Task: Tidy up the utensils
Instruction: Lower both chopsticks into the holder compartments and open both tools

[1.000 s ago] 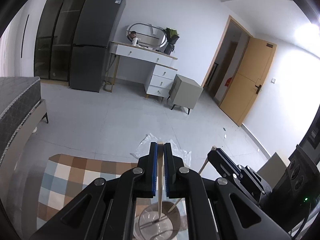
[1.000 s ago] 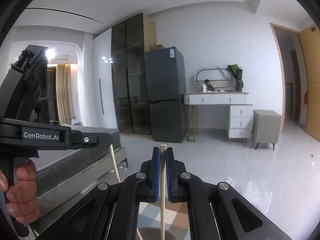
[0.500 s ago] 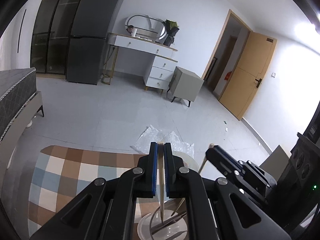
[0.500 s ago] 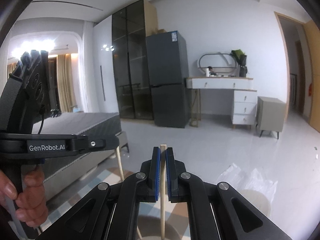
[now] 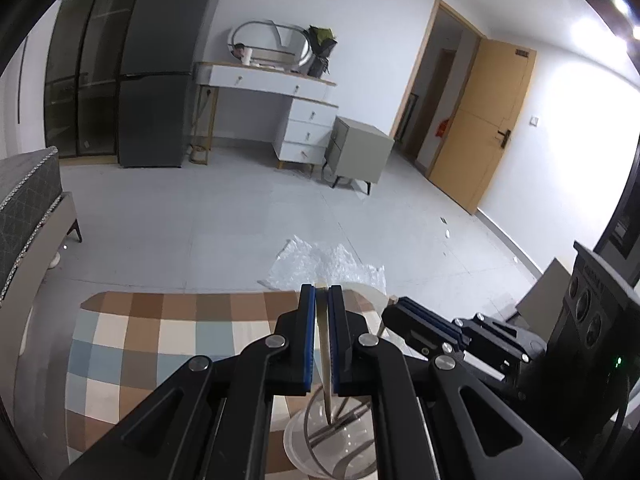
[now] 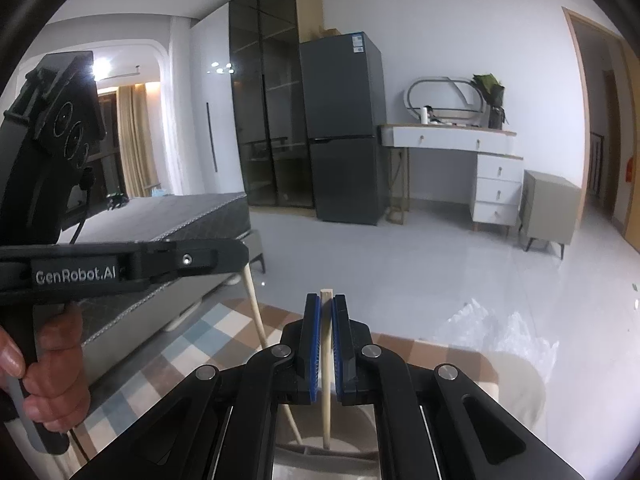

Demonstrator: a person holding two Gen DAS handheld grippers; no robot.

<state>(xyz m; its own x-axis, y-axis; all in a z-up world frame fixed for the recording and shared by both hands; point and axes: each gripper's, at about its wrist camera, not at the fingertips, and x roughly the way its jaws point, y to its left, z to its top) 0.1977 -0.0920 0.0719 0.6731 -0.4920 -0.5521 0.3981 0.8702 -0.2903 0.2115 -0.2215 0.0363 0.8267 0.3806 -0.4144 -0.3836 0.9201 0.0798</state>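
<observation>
Your left gripper [image 5: 321,308] clamps a chopstick [image 5: 325,360] upright, its tip directly over the cup [image 5: 296,440] below; right gripper [image 6: 326,320] likewise.

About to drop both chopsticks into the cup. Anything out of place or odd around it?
Only the crumpled clear plastic sheet lying loose on the floor just past the checkered rug. The cup stands upright with metal utensils inside; nothing looks spilled.

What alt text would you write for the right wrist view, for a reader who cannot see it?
The right gripper clamps a wooden chopstick upright over a holder. The left gripper beside it holds another chopstick.
</observation>
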